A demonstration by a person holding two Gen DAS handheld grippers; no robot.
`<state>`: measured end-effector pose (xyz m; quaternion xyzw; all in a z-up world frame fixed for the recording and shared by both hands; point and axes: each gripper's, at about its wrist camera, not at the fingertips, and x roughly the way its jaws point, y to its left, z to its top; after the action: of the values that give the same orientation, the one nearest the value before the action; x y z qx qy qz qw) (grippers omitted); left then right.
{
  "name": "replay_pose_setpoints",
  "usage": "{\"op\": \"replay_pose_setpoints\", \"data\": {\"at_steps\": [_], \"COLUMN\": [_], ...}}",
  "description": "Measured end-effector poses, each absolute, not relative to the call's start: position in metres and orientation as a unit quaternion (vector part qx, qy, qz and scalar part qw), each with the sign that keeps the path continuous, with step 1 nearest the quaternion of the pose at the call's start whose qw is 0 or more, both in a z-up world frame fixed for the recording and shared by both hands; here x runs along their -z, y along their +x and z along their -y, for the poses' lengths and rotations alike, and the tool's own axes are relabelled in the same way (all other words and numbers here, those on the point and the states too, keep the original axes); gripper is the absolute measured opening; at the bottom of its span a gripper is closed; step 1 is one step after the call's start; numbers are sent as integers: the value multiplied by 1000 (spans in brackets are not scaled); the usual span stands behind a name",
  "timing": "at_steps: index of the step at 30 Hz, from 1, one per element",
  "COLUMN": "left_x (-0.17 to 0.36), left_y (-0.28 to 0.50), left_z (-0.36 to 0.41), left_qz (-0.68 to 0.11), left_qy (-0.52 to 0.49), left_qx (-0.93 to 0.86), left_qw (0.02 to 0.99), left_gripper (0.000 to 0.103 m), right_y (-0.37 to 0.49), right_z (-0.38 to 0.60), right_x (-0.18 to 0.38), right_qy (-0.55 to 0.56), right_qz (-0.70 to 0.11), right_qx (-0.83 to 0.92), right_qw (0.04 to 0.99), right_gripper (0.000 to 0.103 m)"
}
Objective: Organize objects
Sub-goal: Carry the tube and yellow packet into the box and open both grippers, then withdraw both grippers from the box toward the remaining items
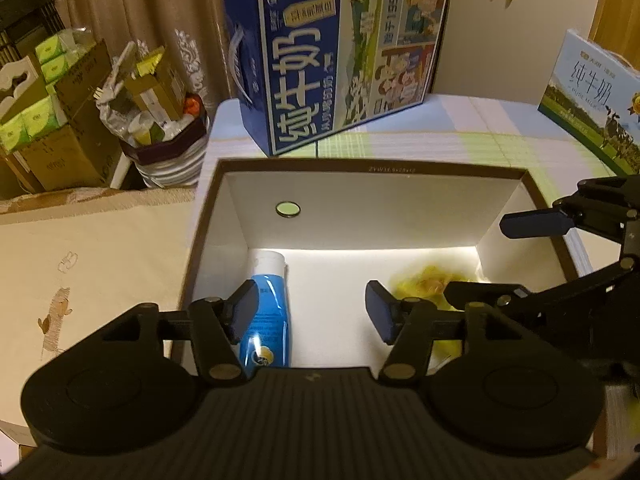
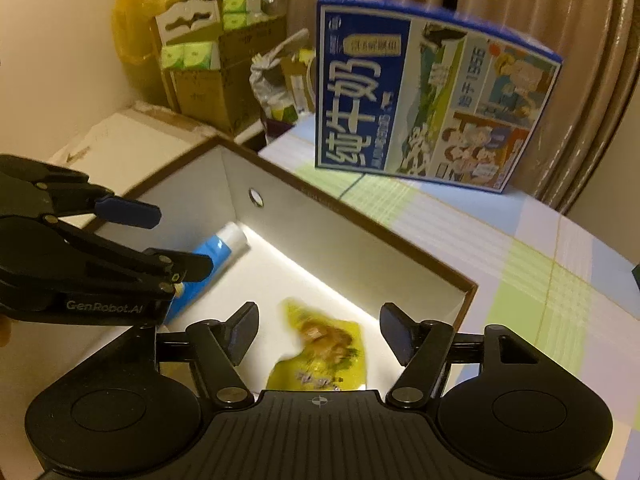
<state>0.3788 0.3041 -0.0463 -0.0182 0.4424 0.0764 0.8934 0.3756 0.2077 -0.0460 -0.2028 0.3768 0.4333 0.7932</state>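
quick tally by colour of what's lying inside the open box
blue: 1, the blue tube with a white cap, by one side wall
yellow: 1, the yellow packet, toward the other side
total: 2 things on the floor of the white box

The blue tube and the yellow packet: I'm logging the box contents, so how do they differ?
The blue tube is a long, rounded tube with a white cap; the yellow packet is flat and pouch-like. The tube lies along the box's left wall, cap toward the far wall; the packet lies on the floor's right side. The tube is plain blue and white; the packet carries a brownish picture. Both lie loose inside the box, gripped by neither claw.
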Motion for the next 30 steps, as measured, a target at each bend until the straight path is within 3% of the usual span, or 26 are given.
{"op": "replay_pose_setpoints", "data": {"at_steps": [14,30], "left_x": [-1,-37], "left_y": [330,236], "left_z": [-293,-258], "left_qz": [-404,-393], "left_qy": [-33,-60], "left_qx": [-89,-98], "left_qw": [910,913], "left_gripper": [76,85], "right_y": [331,256], "right_z": [-163,-90], "right_x": [0,-30], "right_qy": [-149,-86], "right_qz": [-353,-357], "right_qx": [-459,-466], "right_qw": [801,805], "right_gripper": [71,72]}}
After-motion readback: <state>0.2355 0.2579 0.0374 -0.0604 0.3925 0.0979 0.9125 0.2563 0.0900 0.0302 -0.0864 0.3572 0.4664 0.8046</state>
